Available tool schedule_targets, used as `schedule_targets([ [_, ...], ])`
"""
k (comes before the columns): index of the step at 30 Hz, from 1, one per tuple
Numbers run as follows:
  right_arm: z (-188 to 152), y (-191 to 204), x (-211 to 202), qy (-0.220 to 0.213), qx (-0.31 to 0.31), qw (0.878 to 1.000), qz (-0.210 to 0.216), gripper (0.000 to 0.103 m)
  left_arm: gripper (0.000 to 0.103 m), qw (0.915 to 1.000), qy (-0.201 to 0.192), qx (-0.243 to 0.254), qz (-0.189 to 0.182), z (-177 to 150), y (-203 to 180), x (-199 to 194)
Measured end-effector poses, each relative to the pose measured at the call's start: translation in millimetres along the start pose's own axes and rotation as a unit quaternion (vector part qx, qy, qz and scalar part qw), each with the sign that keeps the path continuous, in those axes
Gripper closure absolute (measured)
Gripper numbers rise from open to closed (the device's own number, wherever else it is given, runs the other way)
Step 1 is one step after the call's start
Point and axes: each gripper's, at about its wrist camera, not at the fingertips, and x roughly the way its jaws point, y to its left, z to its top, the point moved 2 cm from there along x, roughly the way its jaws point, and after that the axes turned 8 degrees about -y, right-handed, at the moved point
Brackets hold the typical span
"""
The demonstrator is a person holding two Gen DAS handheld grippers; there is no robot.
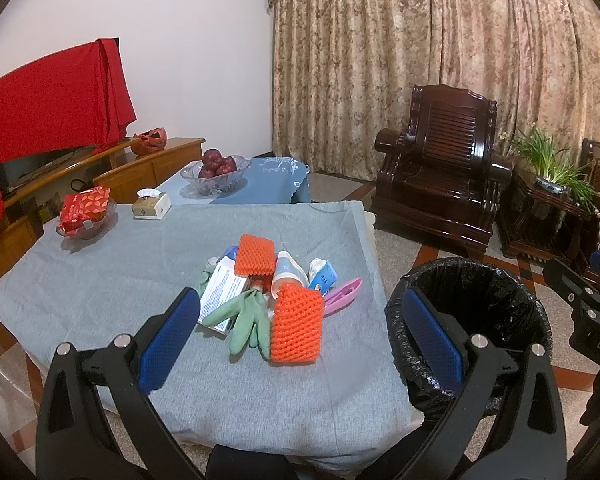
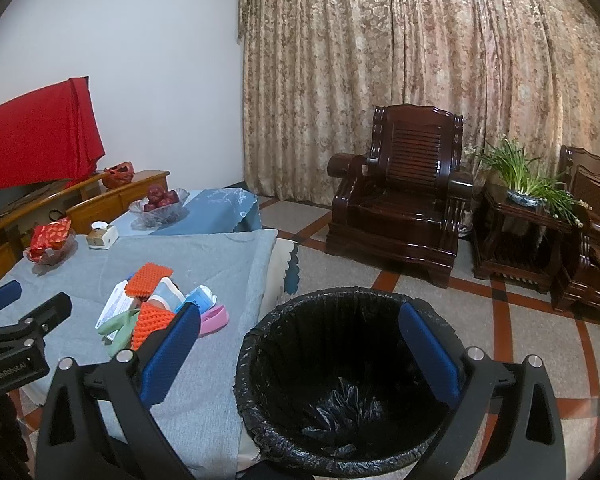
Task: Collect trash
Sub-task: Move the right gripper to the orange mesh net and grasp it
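The pile of trash (image 1: 274, 296) is lying in the middle of the left wrist frame, on the grey tablecloth (image 1: 140, 272): two orange foam nets (image 1: 297, 328), a green glove (image 1: 248, 316), a white printed box (image 1: 220, 292), a paper cup (image 1: 288, 276) on its side, a small blue carton (image 1: 323, 278) and a pink plastic piece (image 1: 342, 300), all touching or overlapping. Nothing is sitting between the heap and the left gripper (image 1: 300, 336), whose jaws are standing wide apart and empty at the bottom of the frame. At lower right, just beside the table edge, the bin (image 2: 340, 360) with its black liner is holding nothing but crumpled liner at the bottom. The right gripper (image 2: 300, 356) is hovering over it, jaws spread and empty. Toward the upper left, a glass dish of red packets (image 1: 85, 208), a tissue box (image 1: 151, 203) and a bowl of red fruit (image 1: 216, 170) are standing well apart from the heap.
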Motion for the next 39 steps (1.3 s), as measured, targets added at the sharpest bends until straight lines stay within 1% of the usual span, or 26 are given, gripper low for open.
schedule_targets([
  [1, -7.7, 2.2, 1.7, 0.001, 0.0, 1.0, 0.0, 0.006, 0.005, 1.0, 0.0, 0.0, 0.0, -0.3, -0.6, -0.6],
  [8, -16.1, 10.7, 14.8, 0.018, 0.001, 1.0, 0.009, 0.006, 0.005, 1.0, 0.005, -0.004, 0.007, -8.6, 9.0, -0.5],
  [13, -15.6, 25.8, 28.7, 0.024, 0.0, 0.999, 0.021, 0.006, 0.005, 0.9993, 0.008, 0.0, 0.036, -15.0, 32.5, 9.5],
  [18, -24.3, 50.4, 50.8, 0.035, -0.004, 0.998, 0.046, 0.006, 0.005, 0.9975, 0.033, -0.015, 0.06, -25.9, 64.3, 25.3],
  [21, -31.6, 68.1, 69.2, 0.053, 0.0, 0.996, 0.069, 0.006, 0.005, 0.9962, 0.043, -0.008, 0.075, -32.3, 80.2, 35.3],
  [26, -48.0, 108.5, 102.2, 0.075, -0.004, 0.992, 0.102, 0.006, 0.005, 0.9956, 0.053, -0.023, 0.074, -47.3, 104.6, 53.4],
  [30, -65.4, 139.4, 125.0, 0.095, -0.022, 0.988, 0.117, 0.007, 0.005, 0.9939, 0.065, -0.03, 0.085, -60.1, 122.7, 65.9],
  [34, -81.4, 161.8, 150.3, 0.123, -0.037, 0.984, 0.124, 0.01, 0.005, 0.9918, 0.077, -0.042, 0.093, -70.4, 139.4, 78.1],
  [39, -102.2, 177.5, 175.7, 0.151, -0.039, 0.979, 0.13, 0.013, 0.005, 0.9903, 0.086, -0.046, 0.099, -76.0, 153.4, 92.1],
])
